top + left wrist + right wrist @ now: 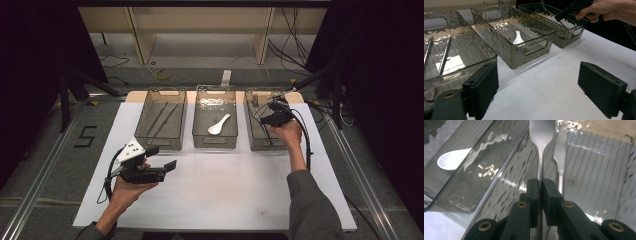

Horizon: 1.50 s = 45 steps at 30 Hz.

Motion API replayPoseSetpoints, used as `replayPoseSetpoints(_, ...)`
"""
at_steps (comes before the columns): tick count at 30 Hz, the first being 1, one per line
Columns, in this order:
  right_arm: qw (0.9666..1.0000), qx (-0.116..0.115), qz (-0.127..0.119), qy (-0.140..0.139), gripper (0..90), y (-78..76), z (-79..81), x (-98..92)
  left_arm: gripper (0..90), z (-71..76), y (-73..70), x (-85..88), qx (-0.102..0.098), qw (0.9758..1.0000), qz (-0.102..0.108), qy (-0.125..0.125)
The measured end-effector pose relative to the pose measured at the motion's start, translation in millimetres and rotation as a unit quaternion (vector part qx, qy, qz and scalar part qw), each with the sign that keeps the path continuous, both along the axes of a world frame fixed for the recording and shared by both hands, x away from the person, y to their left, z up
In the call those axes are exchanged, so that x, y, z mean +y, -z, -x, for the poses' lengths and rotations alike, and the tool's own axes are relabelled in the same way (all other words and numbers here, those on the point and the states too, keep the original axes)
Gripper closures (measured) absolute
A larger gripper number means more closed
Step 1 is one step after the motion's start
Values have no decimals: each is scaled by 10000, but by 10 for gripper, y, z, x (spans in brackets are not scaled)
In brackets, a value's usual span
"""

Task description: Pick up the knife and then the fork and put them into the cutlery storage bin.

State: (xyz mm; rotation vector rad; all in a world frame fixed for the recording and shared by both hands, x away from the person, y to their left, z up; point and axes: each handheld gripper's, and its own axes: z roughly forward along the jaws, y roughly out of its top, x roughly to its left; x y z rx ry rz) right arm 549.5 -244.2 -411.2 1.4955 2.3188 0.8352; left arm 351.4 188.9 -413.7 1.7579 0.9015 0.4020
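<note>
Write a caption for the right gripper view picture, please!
The right gripper pinches a metal fork's handle inside a clear bin, white spoon next door.

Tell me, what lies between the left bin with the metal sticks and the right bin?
The middle bin, holding a white spoon, stands between them in the high view.

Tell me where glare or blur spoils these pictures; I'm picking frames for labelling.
High view: dark surround, bright white table sheet, soft overall. Left gripper view: the rippled smoky clear plastic middle bin carries bright glare; the near black jaws are blurred. Right gripper view: reflections streak the bin wall, mirroring the silver metal fork that the right gripper clamps.
</note>
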Motion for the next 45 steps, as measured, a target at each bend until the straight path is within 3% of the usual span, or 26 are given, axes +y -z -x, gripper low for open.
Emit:
replayPoseSetpoints(3,9999,86,-9,74,828,21,-4,0,162,1,1,-3,6,10000,2,-7)
replayPoseSetpoints(7,9997,97,-192,135,720,13,-5,-31,162,0,1,-1,1,10000,-3,-4)
replayPoseSetpoints(15,9994,80,-319,143,581,-62,47,-36,162,1,1,-1,1,10000,-4,-3)
replayPoseSetpoints(26,9971,-269,-710,-94,403,-158,327,-32,162,5,4,1,15,10000,-25,6)
replayPoseSetpoints(33,9931,-718,-919,-129,358,-202,562,-33,162,4,5,5,19,10000,-5,-16)
replayPoseSetpoints(42,9874,-1048,-1133,-338,290,-179,892,-7,162,3,12,5,45,10000,-12,-14)
replayPoseSetpoints(45,9865,-1064,-1152,-468,270,-151,976,22,162,6,11,9,57,10000,16,-29)
